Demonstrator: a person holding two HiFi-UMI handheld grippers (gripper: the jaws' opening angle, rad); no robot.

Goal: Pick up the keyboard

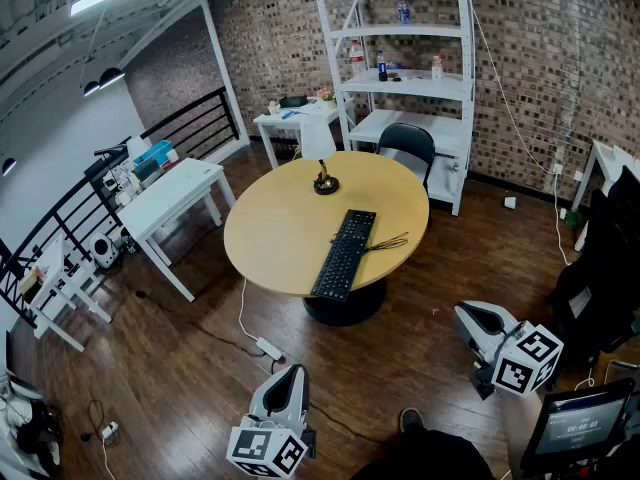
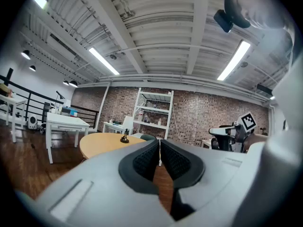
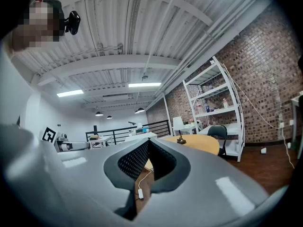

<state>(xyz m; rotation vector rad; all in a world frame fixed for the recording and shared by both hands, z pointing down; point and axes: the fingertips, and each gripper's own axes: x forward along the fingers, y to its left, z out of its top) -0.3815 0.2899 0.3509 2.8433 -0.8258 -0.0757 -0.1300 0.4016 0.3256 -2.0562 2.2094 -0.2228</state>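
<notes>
Head view showed the left hand-held gripper and right hand-held gripper closed, empty, well short of the keyboard, where the wires beside it could have snagged a lift

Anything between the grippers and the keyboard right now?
Nothing visible blocks it. Left gripper and right gripper, both shut, hang short of the table; only floor with a power strip lies between. The keyboard sits at the table's near edge, lamp beyond it.

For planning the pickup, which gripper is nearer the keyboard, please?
Left, probably. The left gripper hangs before the near end of the keyboard; the right gripper is off to its right.
</notes>
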